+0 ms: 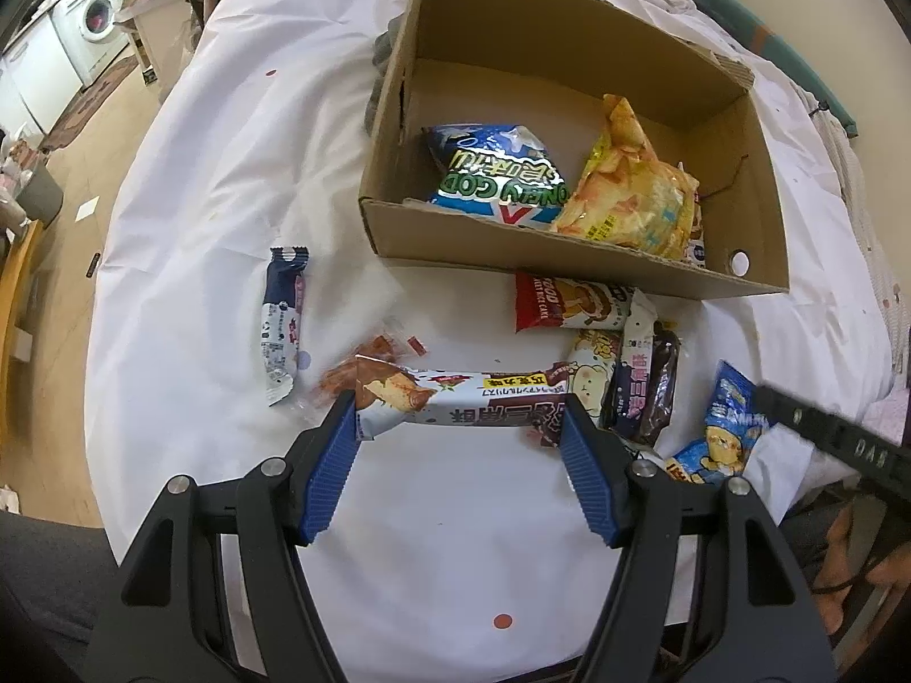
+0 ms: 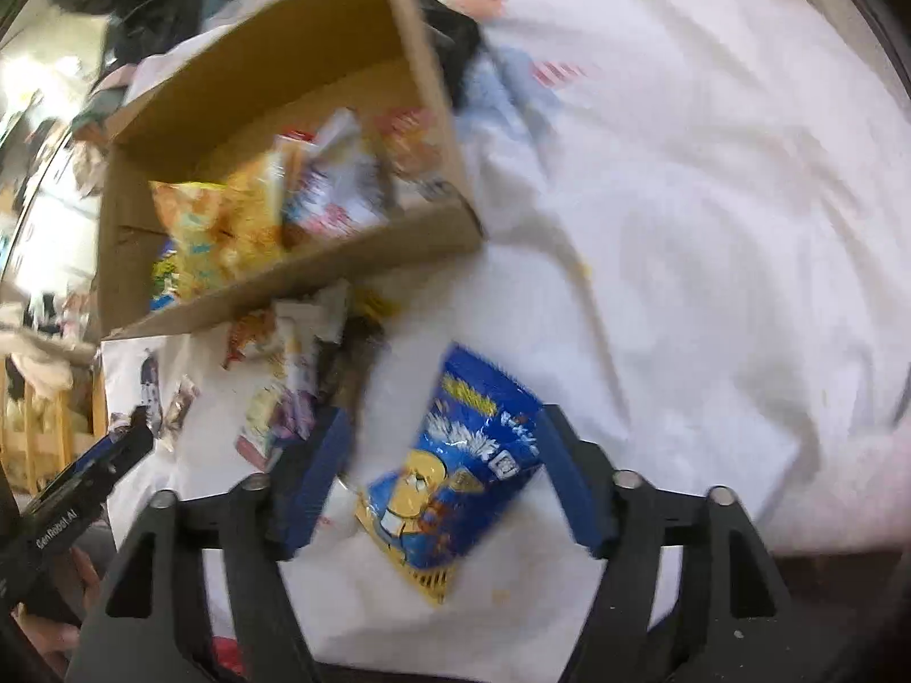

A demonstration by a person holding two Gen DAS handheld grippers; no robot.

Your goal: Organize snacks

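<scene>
Lying crosswise between the left gripper's (image 1: pixel 458 427) jaws is a long white-and-brown snack bar wrapper (image 1: pixel 455 401); the blue ribbed pads (image 1: pixel 586 478) stand wide apart, one at each end of the bar, and whether they press on it cannot be told. The bar rests on the white cloth-covered desk (image 1: pixel 228 171). Partly under its left end lies a small clear packet of reddish-brown snack (image 1: pixel 364 367). Left of that, apart from the bar, lies a narrow navy-and-white wrapper (image 1: pixel 283 324). Beyond the bar's right end sits a cluster: a red rice-cake packet (image 1: pixel 561 301), a dark brown foil packet (image 1: pixel 646 398) and a cream cartoon-printed packet (image 1: pixel 589 364), touching one another.

The open brown cardboard box (image 1: pixel 546 259) stands just behind this cluster. Inside it lie a blue-and-white foil bag with green lettering (image 1: pixel 495 171) and, leaning against it, a yellow crisp bag (image 1: pixel 632 199).

In the right wrist view, which is motion-blurred, a blue foil bag with a yellow cartoon figure (image 2: pixel 450 467) lies tilted between the right gripper's (image 2: pixel 444 472) jaws. These jaws are also spread apart; the bag's upper right edge appears to meet the right-hand pad, with a gap at the left pad. The same bag shows in the left wrist view at the lower right, near the desk edge
</scene>
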